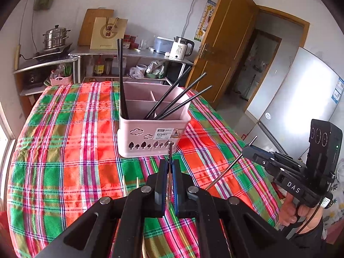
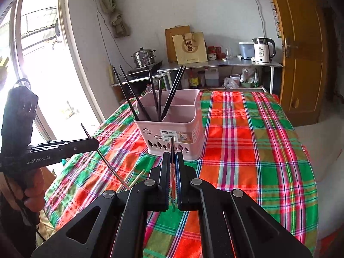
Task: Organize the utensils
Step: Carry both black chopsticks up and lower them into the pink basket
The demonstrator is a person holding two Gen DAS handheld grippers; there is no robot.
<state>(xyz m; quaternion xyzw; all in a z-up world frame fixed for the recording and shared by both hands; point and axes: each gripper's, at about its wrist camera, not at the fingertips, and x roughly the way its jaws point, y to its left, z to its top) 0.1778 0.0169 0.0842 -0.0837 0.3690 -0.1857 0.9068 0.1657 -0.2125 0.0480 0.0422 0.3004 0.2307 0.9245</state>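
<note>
Two grippers each pinch one slim metal chopstick.

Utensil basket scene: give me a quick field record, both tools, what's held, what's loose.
left tool: shut on a thin chopstick, held above the cloth
right tool: shut on a second chopstick
basket: pink, divided, upright on the plaid tablecloth
basket contents: black chopsticks leaning in the front compartment; rear compartments look empty
loose: pale chopsticks lying on the cloth near the left tool
tools relative to basket: both short of it, pointed toward it
</note>
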